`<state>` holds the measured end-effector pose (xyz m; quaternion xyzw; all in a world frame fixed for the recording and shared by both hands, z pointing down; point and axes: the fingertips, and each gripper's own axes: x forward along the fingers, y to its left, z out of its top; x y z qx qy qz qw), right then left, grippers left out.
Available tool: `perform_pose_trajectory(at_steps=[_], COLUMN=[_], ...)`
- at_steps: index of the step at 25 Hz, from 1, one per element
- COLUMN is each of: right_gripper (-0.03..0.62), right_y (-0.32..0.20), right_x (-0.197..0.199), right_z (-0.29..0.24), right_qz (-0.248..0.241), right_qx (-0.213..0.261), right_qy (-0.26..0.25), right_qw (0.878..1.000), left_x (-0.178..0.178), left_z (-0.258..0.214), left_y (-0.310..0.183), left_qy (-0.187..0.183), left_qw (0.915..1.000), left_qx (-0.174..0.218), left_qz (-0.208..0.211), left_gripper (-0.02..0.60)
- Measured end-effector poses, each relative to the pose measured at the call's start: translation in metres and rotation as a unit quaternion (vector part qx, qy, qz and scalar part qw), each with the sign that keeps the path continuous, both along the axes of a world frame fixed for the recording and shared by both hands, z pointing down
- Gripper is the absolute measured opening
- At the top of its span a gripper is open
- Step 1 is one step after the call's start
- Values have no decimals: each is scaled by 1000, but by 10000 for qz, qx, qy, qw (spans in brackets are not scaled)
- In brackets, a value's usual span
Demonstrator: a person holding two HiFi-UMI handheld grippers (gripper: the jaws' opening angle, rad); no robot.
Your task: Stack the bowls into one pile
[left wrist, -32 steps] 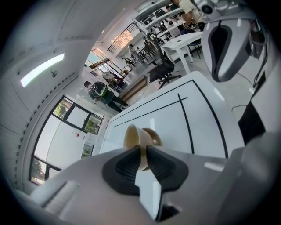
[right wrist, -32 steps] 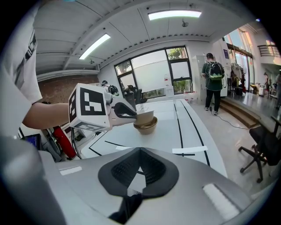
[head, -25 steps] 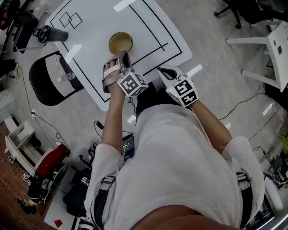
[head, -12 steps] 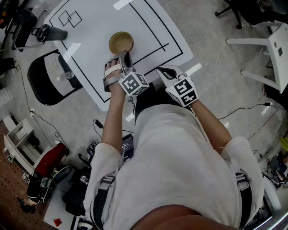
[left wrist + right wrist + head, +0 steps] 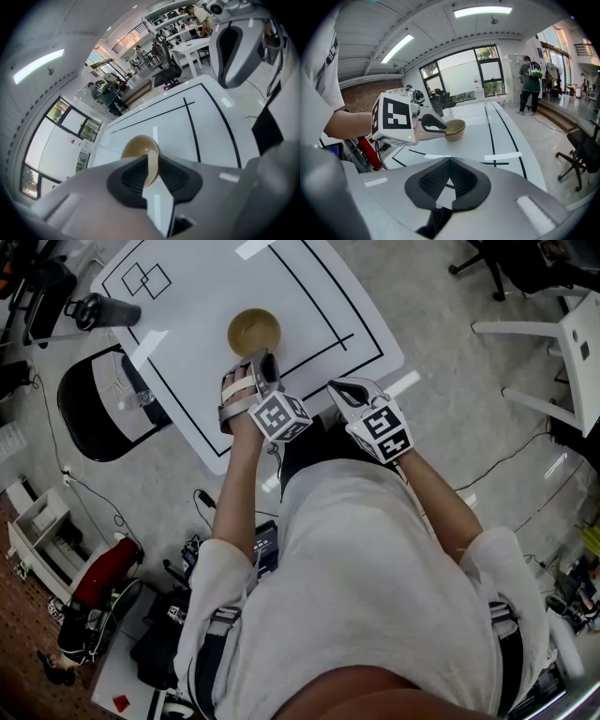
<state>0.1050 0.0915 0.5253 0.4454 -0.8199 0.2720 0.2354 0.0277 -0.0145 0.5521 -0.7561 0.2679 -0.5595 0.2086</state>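
A tan bowl [image 5: 253, 331] stands on the white table [image 5: 187, 334] inside the black taped lines. In the right gripper view it shows as a nested pile [image 5: 456, 129]. My left gripper [image 5: 260, 362] reaches the bowl's near rim. In the left gripper view the rim [image 5: 152, 164] runs down between the dark pads [image 5: 133, 176], which close on it, with the bowl's hollow [image 5: 138, 146] showing beyond. My right gripper [image 5: 349, 395] hangs at the table's near edge, to the right of the bowl, and in its own view the jaws [image 5: 449, 161] are shut with nothing between them.
A black chair [image 5: 103, 409] stands left of the table, with a dark flask [image 5: 108, 310] on the table's left corner. At the right are a white chair [image 5: 562, 343] and an office chair [image 5: 487, 259]. Cables lie on the floor. A person [image 5: 529, 79] stands far off.
The left gripper has turned a little at the bowl's rim. The bowl and the right gripper stay where they were.
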Motion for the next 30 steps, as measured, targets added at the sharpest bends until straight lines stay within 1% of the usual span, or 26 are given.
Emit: perform_pose_trajectory(at_steps=[7, 9, 12, 14, 16, 17, 18, 20, 21, 22, 24, 26, 28, 30], right_gripper=[-2, -2, -2, -2, -2, -2, -2, -2, -2, -2, -2, -2, -2, -2], right_y=[-12, -19, -31, -41, -52, -56, -60, -67, -71, -73, -72, -71, -72, -71], right_x=[0, -1, -6, -13, -20, -22, -22, -15, -12, -12, -16, -21, -24, -27], right_z=[2, 2, 0, -3, -6, -7, -8, -12, -14, -17, -26, -36, -46, -58], right_qz=[80, 140, 176, 144, 125, 132, 149, 159, 140, 114, 63, -32, -196, -309], right_qx=[-11, -28, -35, 5, 119, 202, 294, 491, 598, 708, 886, 964, 1080, 1317], right_qy=[-20, -49, -142, -173, -98, -33, 24, 91, 109, 108, -21, -273, -413, -387], right_qw=[10000, 9999, 9997, 9997, 9998, 9997, 9995, 9986, 9981, 9974, 9960, 9950, 9931, 9901], left_x=[0, 0, -1, -6, -16, -21, -25, -26, -26, -28, -35, -43, -55, -75], left_z=[-3, -8, -17, -27, -39, -44, -48, -53, -54, -56, -64, -76, -88, -98], left_y=[3, 5, 7, 5, -1, -3, -3, 1, 3, 6, 12, 15, 15, 21], left_qy=[418, 608, 1100, 1596, 2103, 2343, 2586, 3060, 3252, 3397, 3609, 3833, 4053, 4195], left_qw=[9983, 9968, 9907, 9828, 9715, 9643, 9557, 9351, 9253, 9172, 9049, 8918, 8756, 8604], left_qx=[-346, -452, -641, -659, -668, -708, -770, -890, -906, -875, -681, -400, -113, 112], left_qz=[-197, -263, -472, -650, -868, -1011, -1179, -1551, -1729, -1889, -2151, -2370, -2626, -2893], left_gripper=[67, 67, 63, 44, 29, 17, 3, 3, 3, 3, 3, 3, 3, 3])
